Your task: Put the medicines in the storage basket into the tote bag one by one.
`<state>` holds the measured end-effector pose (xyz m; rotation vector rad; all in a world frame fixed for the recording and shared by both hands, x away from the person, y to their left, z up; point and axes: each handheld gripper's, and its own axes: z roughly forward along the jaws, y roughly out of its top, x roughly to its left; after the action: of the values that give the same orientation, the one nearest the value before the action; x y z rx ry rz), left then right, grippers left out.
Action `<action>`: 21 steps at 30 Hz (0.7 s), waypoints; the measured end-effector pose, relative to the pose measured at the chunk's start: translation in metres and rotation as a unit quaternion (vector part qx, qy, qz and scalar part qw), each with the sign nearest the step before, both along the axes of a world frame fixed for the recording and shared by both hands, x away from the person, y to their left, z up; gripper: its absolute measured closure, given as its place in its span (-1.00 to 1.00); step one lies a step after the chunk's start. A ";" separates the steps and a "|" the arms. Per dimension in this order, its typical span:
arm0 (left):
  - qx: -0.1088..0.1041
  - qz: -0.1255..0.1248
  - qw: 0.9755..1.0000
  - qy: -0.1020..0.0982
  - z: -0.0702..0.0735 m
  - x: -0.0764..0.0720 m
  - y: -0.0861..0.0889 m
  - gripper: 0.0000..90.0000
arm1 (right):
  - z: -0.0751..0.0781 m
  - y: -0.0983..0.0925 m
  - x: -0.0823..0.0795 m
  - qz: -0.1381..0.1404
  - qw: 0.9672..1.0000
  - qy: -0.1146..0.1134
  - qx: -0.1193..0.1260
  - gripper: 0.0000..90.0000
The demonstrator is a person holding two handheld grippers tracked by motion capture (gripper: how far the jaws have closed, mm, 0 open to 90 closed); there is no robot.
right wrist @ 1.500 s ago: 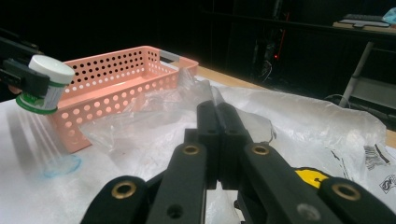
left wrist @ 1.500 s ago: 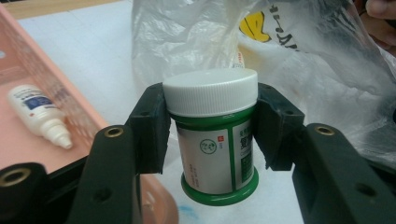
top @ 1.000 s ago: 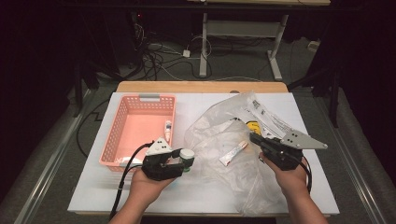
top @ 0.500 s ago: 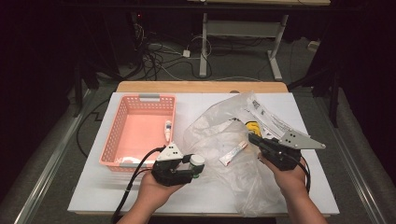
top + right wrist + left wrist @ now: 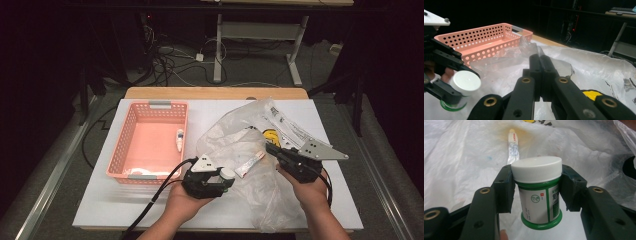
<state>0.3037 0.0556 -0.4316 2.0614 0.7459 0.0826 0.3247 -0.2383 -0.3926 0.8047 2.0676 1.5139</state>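
My left gripper [image 5: 225, 178] is shut on a small green jar [image 5: 226, 174] with a white screw cap. In the left gripper view the jar [image 5: 537, 192] stands upright between the two pads, over a crumpled clear plastic bag [image 5: 461, 162]. The bag [image 5: 235, 137] lies across the right half of the white table. My right gripper [image 5: 270, 148] rests at the bag's right side. Its jaws are pressed together in the right gripper view [image 5: 540, 58], with a fold of the clear film rising from their tips. A small white tube [image 5: 249, 164] lies on the bag between the grippers.
A pink perforated basket [image 5: 150, 106] sits on the left of the table with a small tube [image 5: 179, 140] inside. A yellow item [image 5: 271, 136] and printed packaging [image 5: 287, 127] lie at the bag's far right. Cables trail on the floor beyond the table.
My left gripper has carried the jar to the right, from the basket's near corner onto the edge of the plastic bag. The right gripper has stayed where it was.
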 end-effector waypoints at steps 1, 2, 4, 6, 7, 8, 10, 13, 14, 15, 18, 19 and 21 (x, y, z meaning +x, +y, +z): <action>0.002 -0.002 1.000 -0.002 0.000 0.001 -0.004 0.08 | 0.000 0.000 0.000 -0.001 1.000 0.001 0.001 1.00; 0.003 -0.005 1.000 -0.003 -0.001 0.003 -0.008 0.08 | 0.000 0.000 0.000 -0.001 1.000 0.002 0.001 1.00; 0.005 -0.008 1.000 -0.005 -0.002 0.007 -0.016 0.08 | 0.000 0.000 0.001 0.001 1.000 0.001 0.001 1.00; 0.006 -0.010 1.000 -0.003 -0.003 0.011 -0.024 0.08 | 0.000 0.000 0.001 -0.001 1.000 0.002 0.002 1.00; 0.008 -0.012 1.000 -0.003 -0.003 0.014 -0.028 0.08 | 0.000 0.000 0.001 -0.002 1.000 0.002 0.002 1.00; 0.008 -0.012 1.000 -0.003 -0.004 0.016 -0.032 0.08 | 0.000 0.000 0.001 -0.002 1.000 0.003 0.003 1.00; 0.009 -0.014 1.000 -0.004 -0.006 0.020 -0.040 0.08 | 0.000 0.000 0.001 -0.001 1.000 0.002 0.003 1.00; 0.010 -0.015 1.000 -0.010 -0.009 0.026 -0.052 0.08 | 0.000 -0.001 0.001 -0.002 1.000 0.001 0.003 1.00; 0.012 -0.015 1.000 -0.009 -0.010 0.028 -0.056 0.08 | 0.000 -0.001 0.001 -0.002 1.000 0.000 0.004 1.00; 0.013 -0.016 1.000 -0.009 -0.012 0.029 -0.060 0.08 | 0.000 -0.002 0.001 -0.002 1.000 0.000 0.004 1.00; 0.016 -0.017 1.000 -0.019 -0.015 0.033 -0.072 0.08 | 0.000 -0.003 0.002 -0.003 1.000 0.002 0.007 1.00; 0.018 -0.015 0.999 -0.022 -0.017 0.035 -0.077 0.08 | 0.000 -0.003 0.002 -0.004 1.000 -0.001 0.006 1.00; 0.020 -0.014 0.999 -0.024 -0.020 0.039 -0.085 0.08 | 0.000 -0.004 0.003 -0.005 1.000 0.000 0.008 1.00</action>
<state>0.3426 -0.0289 -0.4515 2.0998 0.6916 0.1321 0.3272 -0.2425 -0.3924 0.8184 2.0519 1.5265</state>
